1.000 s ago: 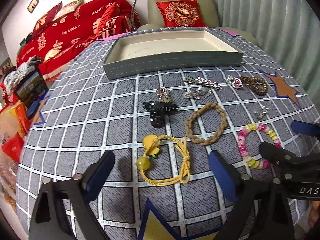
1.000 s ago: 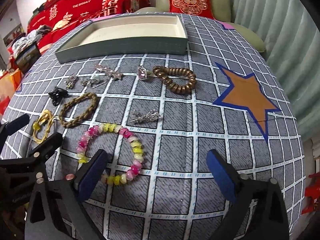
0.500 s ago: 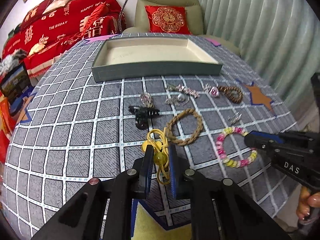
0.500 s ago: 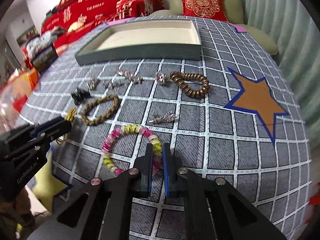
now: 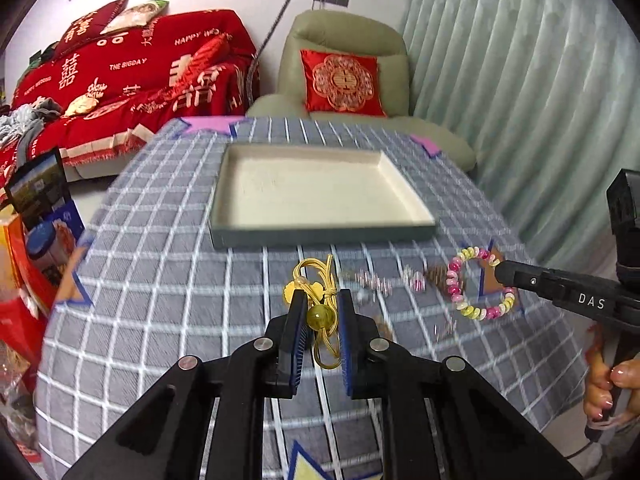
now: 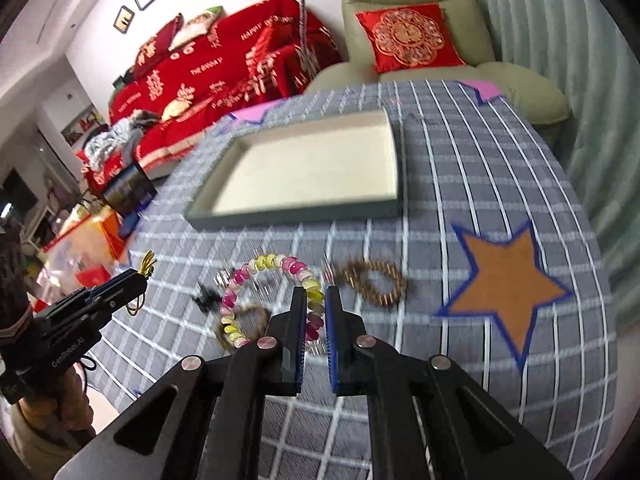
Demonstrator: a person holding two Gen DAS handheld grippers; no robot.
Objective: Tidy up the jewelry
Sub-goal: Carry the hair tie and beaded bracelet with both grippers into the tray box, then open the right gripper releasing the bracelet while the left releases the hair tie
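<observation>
My left gripper [image 5: 322,312] is shut on a yellow cord hair tie with a bead [image 5: 320,288] and holds it lifted above the table, in front of the empty cream-lined grey tray [image 5: 320,236]. My right gripper [image 6: 316,304] is shut on a pink and yellow bead bracelet [image 6: 264,280], also lifted; it shows hanging from the right gripper in the left wrist view [image 5: 476,284]. The tray [image 6: 288,218] lies beyond it. A brown spiral hair tie [image 6: 374,280], a braided brown band [image 6: 248,320] and a black claw clip [image 6: 206,300] lie on the cloth below, blurred.
The table has a grey checked cloth with an orange star patch [image 6: 508,284] at the right. Silver trinkets [image 5: 372,280] lie blurred near the tray. An armchair with a red cushion [image 5: 340,80] and a red sofa [image 5: 120,80] stand behind the table.
Both grippers closed on their pieces half a second ago, then lifted them off the cloth and moved toward the tray; the view is blurred by motion.
</observation>
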